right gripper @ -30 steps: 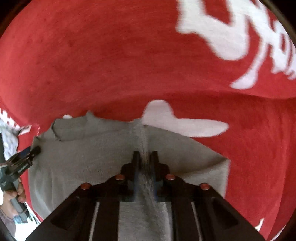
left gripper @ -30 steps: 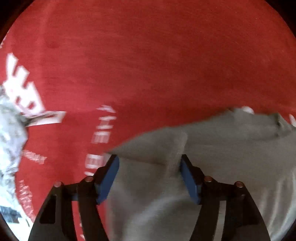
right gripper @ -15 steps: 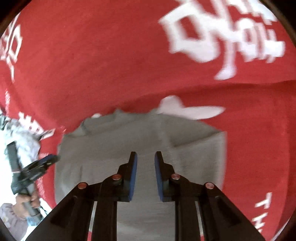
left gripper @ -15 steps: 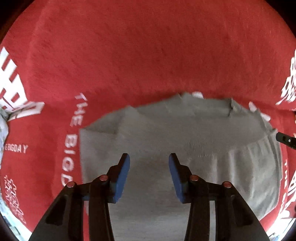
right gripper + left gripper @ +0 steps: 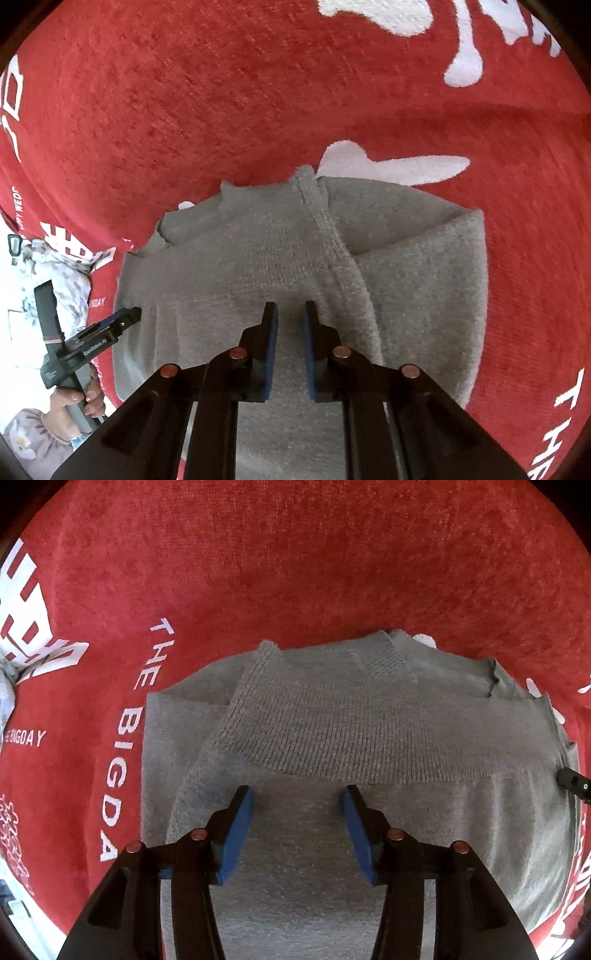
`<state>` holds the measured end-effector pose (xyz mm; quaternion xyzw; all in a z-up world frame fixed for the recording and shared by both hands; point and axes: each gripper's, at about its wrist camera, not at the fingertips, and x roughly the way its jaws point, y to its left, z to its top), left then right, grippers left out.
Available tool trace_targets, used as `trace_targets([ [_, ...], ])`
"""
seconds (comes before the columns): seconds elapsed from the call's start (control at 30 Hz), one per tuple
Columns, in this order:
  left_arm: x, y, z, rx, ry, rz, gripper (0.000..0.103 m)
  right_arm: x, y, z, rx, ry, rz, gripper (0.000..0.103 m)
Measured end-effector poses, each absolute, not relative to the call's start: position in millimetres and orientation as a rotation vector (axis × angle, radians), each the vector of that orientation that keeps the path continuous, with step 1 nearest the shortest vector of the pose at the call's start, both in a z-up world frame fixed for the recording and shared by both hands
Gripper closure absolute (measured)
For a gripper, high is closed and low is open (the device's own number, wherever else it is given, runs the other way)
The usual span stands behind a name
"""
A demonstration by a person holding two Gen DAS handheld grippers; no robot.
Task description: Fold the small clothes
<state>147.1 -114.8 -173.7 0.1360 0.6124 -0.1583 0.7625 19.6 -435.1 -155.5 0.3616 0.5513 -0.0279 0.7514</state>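
The grey knit garment [image 5: 369,738] lies flat on the red printed cloth [image 5: 295,561] covering the surface, with one layer already laid over itself, so I'd judge a fold done and perhaps another fold or some smoothing left. The left gripper [image 5: 297,797] hovers over it with jaws wide apart and empty, and the right gripper [image 5: 286,312] hangs above its middle seam, jaws parted narrowly, holding nothing. A patterned cloth [image 5: 55,266] lies off to the left edge, well clear, and nothing blocks the garment.

White letters on the red cloth [image 5: 295,572] read "THE BIGDAY", and smaller "BIGDAY" at its left edge.
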Motion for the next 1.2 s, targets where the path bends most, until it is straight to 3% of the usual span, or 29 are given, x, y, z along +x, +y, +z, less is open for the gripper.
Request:
trace_targets([
  [0.17,133.8,-122.1,-168.7,0.336,1.302,-0.358,0.050,12.8,-436.7,-155.2,0.834,1.191,-0.075,0.090],
  [0.33,132.5,-122.4,-165.6,0.355,1.297,-0.376,0.034,1.7,-434.1,-151.6,0.850,1.180,-0.144,0.086],
  [0.7,121.2,-75.3,-132.9,0.459,1.298,-0.472,0.033,-69.2,-410.0,-133.2,0.997,1.124,-0.408,0.085],
  [0.8,118.5,-41.1,-120.0,0.425,1.305,-0.472,0.033,-87.7,-398.7,-126.9,1.060,1.098,-0.449,0.077],
  [0.87,114.5,-22.1,-115.4,0.379,1.332,-0.479,0.033,-98.8,-390.8,-122.8,1.085,1.091,-0.469,0.063],
  [0.93,111.4,-3.7,-115.3,0.310,1.384,-0.483,0.022,-108.9,-383.8,-117.7,1.096,1.086,-0.486,0.041],
  [0.97,110.7,7.5,-116.3,0.259,1.409,-0.484,0.015,-115.5,-380.4,-115.0,1.108,1.075,-0.499,0.040],
  [1.2,80.0,53.7,-141.2,-0.042,1.599,-0.449,0.015,-154.9,-367.0,-133.6,1.280,1.054,-0.568,0.040],
])
